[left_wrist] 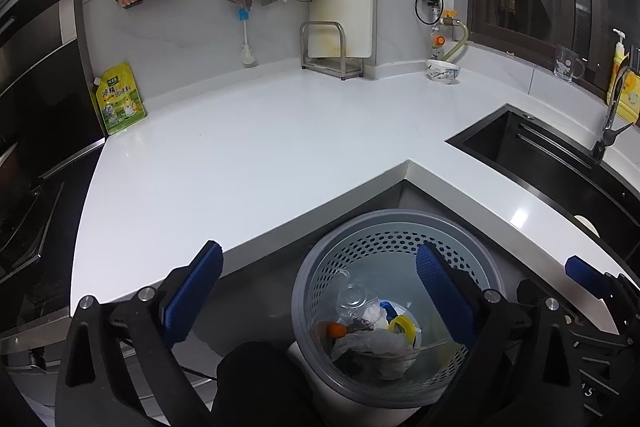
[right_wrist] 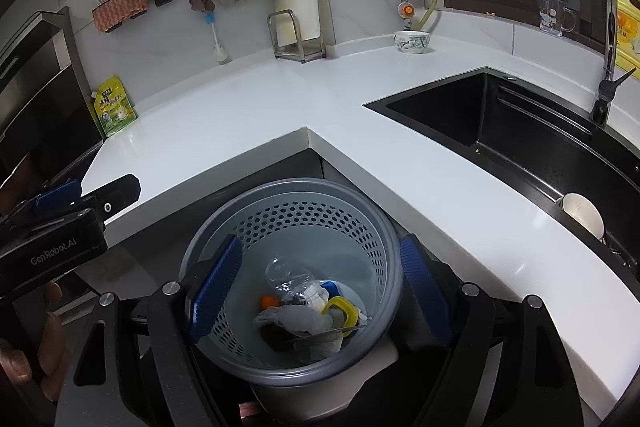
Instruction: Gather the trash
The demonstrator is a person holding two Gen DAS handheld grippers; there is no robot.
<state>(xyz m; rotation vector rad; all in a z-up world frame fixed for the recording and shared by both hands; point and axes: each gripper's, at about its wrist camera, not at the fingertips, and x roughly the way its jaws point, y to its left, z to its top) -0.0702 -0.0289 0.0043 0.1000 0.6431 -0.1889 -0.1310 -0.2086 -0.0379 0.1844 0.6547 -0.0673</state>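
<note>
A grey perforated trash bin (left_wrist: 400,223) stands on the floor in the inner corner of the white countertop (left_wrist: 248,163). Inside lie a clear plastic bottle (right_wrist: 286,277), a yellow ring lid (right_wrist: 342,309), a small orange piece (right_wrist: 270,302), crumpled white paper (right_wrist: 318,297) and a thin plastic bag (right_wrist: 296,319). My left gripper (left_wrist: 320,287) hangs open above the bin's left rim, nothing between its blue pads. My right gripper (right_wrist: 320,287) is open above the bin (right_wrist: 296,187), also holding nothing. Each gripper shows at the edge of the other's view.
A black sink (right_wrist: 460,119) with a faucet (right_wrist: 608,39) lies to the right, a white dish in it (right_wrist: 580,215). At the back stand a bowl (left_wrist: 442,71), a cutting board in a rack (left_wrist: 340,27) and a yellow pouch (left_wrist: 118,99). A stove (left_wrist: 24,195) is left.
</note>
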